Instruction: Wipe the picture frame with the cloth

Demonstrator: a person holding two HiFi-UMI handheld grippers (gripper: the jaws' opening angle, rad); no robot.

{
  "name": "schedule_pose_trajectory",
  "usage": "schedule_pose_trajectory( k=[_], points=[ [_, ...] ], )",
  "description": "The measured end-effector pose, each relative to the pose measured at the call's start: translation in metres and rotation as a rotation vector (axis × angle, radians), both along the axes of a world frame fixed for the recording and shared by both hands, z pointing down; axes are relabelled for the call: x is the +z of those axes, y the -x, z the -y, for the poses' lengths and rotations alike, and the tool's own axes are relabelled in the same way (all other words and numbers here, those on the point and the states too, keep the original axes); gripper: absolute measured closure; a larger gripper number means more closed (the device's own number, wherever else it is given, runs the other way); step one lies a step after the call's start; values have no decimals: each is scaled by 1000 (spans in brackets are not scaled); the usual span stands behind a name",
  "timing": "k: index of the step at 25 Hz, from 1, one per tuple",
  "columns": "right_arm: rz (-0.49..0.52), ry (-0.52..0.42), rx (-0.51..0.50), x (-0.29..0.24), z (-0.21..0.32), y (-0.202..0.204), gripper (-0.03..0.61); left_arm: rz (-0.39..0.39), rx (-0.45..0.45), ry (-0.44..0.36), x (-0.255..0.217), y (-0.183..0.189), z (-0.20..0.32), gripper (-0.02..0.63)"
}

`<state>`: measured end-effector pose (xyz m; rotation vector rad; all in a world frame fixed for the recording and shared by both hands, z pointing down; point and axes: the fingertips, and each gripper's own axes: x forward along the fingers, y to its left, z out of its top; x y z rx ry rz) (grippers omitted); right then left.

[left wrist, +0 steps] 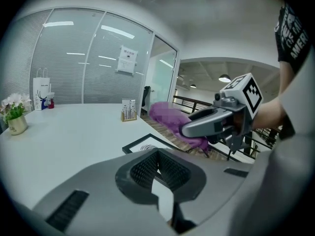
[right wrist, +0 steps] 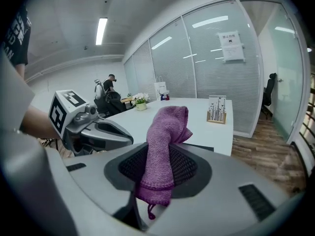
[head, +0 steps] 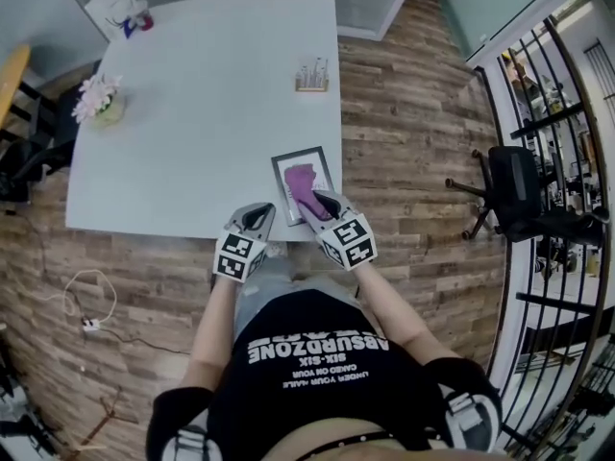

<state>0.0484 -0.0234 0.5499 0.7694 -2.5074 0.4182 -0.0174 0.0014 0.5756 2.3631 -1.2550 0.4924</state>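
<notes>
A black-edged picture frame [head: 324,162] lies flat near the front edge of the white table [head: 211,104]; its corner [left wrist: 135,145] shows in the left gripper view. My right gripper [head: 318,203] is shut on a purple cloth [head: 303,182] that hangs over the frame. In the right gripper view the cloth [right wrist: 165,149] is pinched between the jaws and stands up from them. My left gripper [head: 257,218] sits at the table's front edge, just left of the frame, its jaws closed with nothing between them. The right gripper [left wrist: 189,130] with the cloth [left wrist: 170,117] appears in the left gripper view.
A small wooden holder [head: 311,77] stands at the table's right side, a flower pot [head: 104,104] at its left, a white bag [head: 113,3] at the far corner. A black chair [head: 514,192] stands on the wood floor to the right, by a railing.
</notes>
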Motion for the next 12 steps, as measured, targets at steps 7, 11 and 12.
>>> schedule_pose_trajectory(
  k=[7, 11, 12],
  points=[
    [-51, 20, 20, 25, 44, 23, 442, 47, 135, 43, 23, -3, 31, 598],
    [-99, 35, 32, 49, 73, 33, 442, 68, 166, 69, 39, -2, 50, 598],
    [-114, 37, 33, 56, 80, 35, 442, 75, 169, 76, 44, -3, 54, 598]
  ],
)
